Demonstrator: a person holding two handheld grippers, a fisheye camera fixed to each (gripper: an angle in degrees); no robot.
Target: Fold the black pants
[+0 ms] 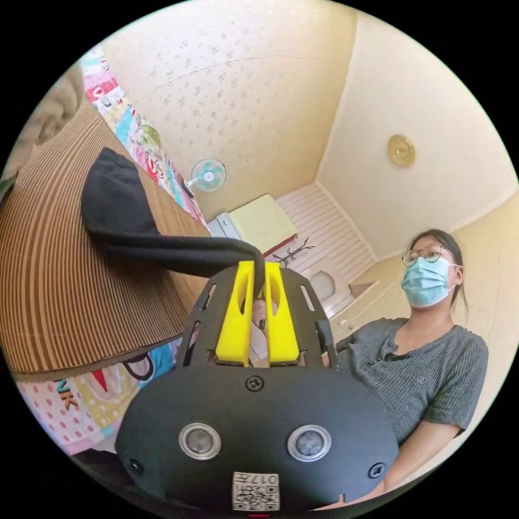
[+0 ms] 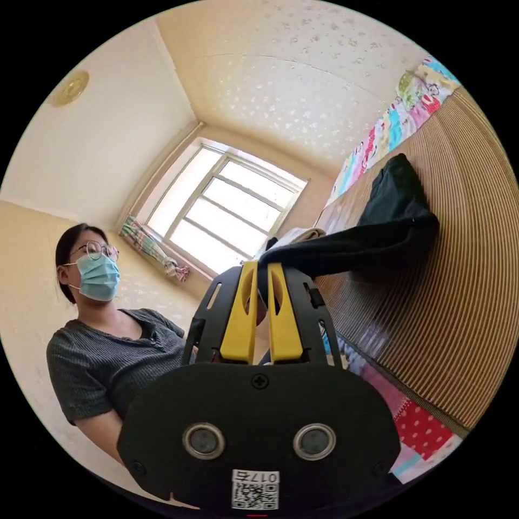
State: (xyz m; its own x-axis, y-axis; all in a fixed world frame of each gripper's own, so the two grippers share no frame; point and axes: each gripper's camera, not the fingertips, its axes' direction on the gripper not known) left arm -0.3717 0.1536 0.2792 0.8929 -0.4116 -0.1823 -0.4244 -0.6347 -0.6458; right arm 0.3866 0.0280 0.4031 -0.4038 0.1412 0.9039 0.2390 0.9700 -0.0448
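Note:
The black pants (image 1: 116,203) lie partly on a brown striped mat (image 1: 54,281), with one end pulled off it toward me. In the left gripper view my left gripper (image 1: 259,270) is shut on that end, black cloth pinched between its yellow jaws. In the right gripper view the black pants (image 2: 389,216) stretch from the striped mat (image 2: 459,303) to my right gripper (image 2: 262,270), whose yellow jaws are shut on a fold of the cloth. Both views are tilted upward toward walls and ceiling.
A person in a grey top (image 1: 421,367) and face mask is close behind both grippers. A colourful patterned sheet (image 1: 70,405) lies under the mat. A small fan (image 1: 208,174) hangs on the wall, and a bright window (image 2: 227,216) is opposite.

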